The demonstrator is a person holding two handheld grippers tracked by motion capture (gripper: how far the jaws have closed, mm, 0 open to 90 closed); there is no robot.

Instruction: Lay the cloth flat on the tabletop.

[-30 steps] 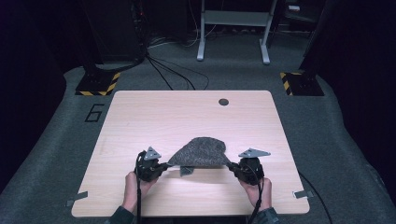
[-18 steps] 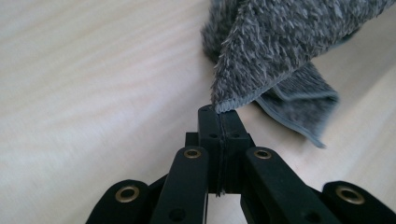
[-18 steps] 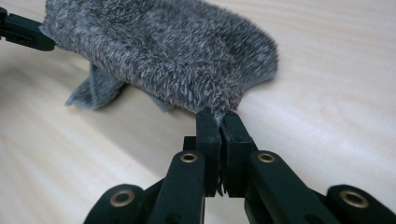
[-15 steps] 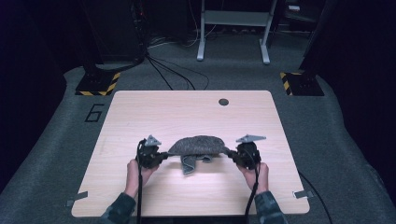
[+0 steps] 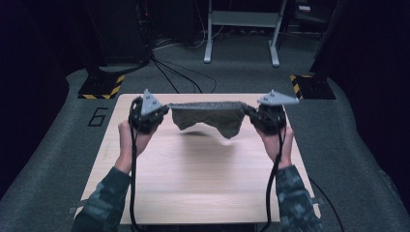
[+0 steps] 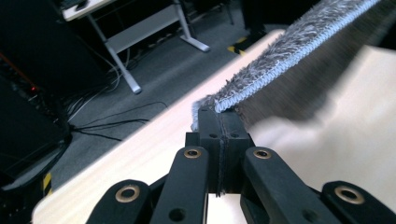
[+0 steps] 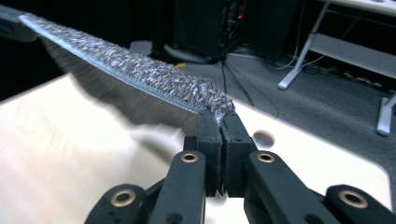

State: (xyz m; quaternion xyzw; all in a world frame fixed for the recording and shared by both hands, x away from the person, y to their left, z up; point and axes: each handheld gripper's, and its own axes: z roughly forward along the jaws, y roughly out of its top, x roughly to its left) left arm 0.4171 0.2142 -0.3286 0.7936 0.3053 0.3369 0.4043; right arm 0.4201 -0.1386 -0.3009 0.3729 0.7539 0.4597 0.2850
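A grey fuzzy cloth (image 5: 208,115) hangs stretched in the air above the wooden table (image 5: 193,183), its top edge taut between the two grippers. My left gripper (image 5: 162,112) is shut on the cloth's left corner (image 6: 210,103); its jaws are pressed together on the hem. My right gripper (image 5: 251,113) is shut on the right corner (image 7: 217,105). The cloth's lower part sags and hangs free over the far half of the table. In the left gripper view the hemmed edge (image 6: 289,44) runs up to the right; in the right gripper view the edge (image 7: 116,60) runs up to the left.
A small dark round hole (image 7: 263,138) sits in the table near its far edge. Beyond the table are floor cables (image 5: 174,72), a white desk frame (image 5: 241,29) and yellow-black striped floor plates (image 5: 102,87). The near half of the tabletop lies bare.
Both grippers have risen and moved away from me, lifting the cloth off the table and pulling it taut between them.
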